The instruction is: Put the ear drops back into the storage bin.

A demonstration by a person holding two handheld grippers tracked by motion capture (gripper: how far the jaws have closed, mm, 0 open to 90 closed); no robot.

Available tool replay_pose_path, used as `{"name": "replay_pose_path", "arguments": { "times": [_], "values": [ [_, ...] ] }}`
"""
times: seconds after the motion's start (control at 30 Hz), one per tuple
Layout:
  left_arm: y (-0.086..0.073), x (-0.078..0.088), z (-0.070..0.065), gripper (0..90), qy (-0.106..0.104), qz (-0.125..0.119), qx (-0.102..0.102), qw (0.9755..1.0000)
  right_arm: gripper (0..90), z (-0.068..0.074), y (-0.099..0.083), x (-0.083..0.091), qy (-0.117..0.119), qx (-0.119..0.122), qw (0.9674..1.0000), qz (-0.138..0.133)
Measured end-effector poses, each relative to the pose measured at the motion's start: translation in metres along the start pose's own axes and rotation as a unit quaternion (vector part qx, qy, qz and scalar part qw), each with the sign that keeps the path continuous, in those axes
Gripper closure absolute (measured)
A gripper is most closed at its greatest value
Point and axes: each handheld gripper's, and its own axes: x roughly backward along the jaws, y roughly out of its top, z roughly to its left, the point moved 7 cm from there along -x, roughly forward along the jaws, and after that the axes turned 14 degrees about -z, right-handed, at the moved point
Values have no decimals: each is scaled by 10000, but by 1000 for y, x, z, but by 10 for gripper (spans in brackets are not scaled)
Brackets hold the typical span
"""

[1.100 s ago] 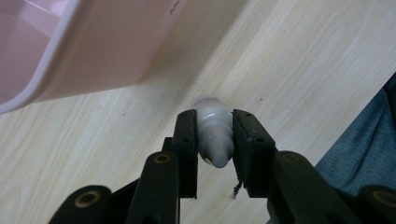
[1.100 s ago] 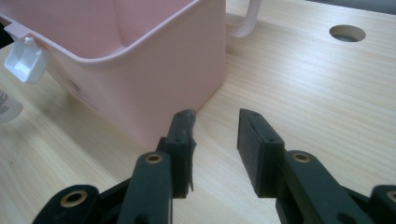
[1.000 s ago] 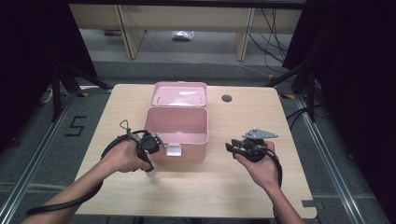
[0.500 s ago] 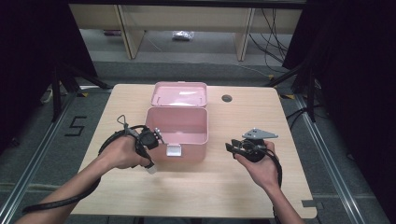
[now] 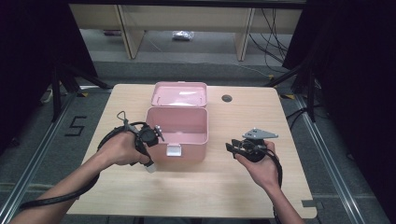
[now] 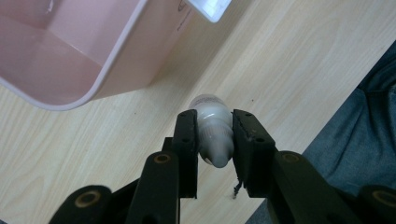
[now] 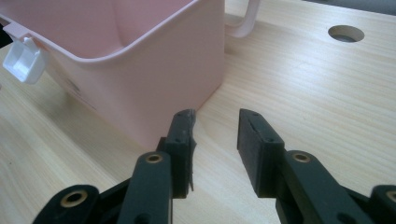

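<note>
Nearest you, your two forearms come in over the light wooden table (image 5: 196, 186), one hand on each tool. Your left gripper (image 6: 214, 135) pinches a small white plastic bottle (image 6: 214, 130) between its two black jaws, the pads pressed against the bottle's sides. In the left gripper view the bottle sits crosswise to the jaws, its rounded end poking out past them over the bare wood, close to the near left corner of the box. From above, your left gripper (image 5: 148, 140) sits just left of the box's front wall, and the bottle's pale tip (image 5: 150, 168) shows below your hand, near the table surface.

Your right gripper (image 7: 215, 135) has its jaws spread apart with nothing but wood grain between them. It points toward the box's right side, the left jaw close to the pink wall; whether it touches I cannot tell. In the high view your right gripper (image 5: 236, 148) rests to the right of the box, apart from it.

Farther on stands the pale pink rectangular plastic box (image 5: 177, 140), open, with a white latch tab (image 5: 173, 150) hanging on its front. Its pink lid (image 5: 180, 94) is folded back on the far side. Beyond, to the right, a round hole (image 5: 227, 98) marks the table.
</note>
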Motion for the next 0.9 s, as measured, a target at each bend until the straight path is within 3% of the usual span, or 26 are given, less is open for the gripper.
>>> {"name": "replay_pose_path", "arguments": {
  "times": [0.13, 0.17, 0.37, 0.4, 0.57, 0.73, 0.8, 0.9],
  "values": [
    [1, 1, 1, 714, 7, 43, -8, 10000, 669, -1, 0, 1, -50, 18, 10000, 19],
    [1, 2, 1, 714, 8, 55, -17, 10000, 669, 2, 0, 0, -61, -160, 9999, 0],
    [4, 5, 1, 714, 19, 25, -24, 10000, 669, 0, 0, 1, -89, -30, 10000, 28],
    [5, 7, 2, 714, 14, 43, -67, 10000, 669, 1, 0, 0, -6, -32, 10000, 31],
    [9, 12, 2, 714, 44, -116, 5, 9999, 669, 0, 1, 1, -90, -73, 9999, 75],
    [11, 18, 5, 714, 82, -60, -54, 9999, 669, 2, 0, 2, -84, -152, 9998, 106],
    [12, 18, 4, 714, 82, -85, -44, 9999, 669, -1, 1, 2, -73, -12, 10000, 62],
    [13, 21, 5, 714, 77, -105, -47, 9999, 670, 2, 0, 3, -109, -173, 9997, 112]
  ]
}}
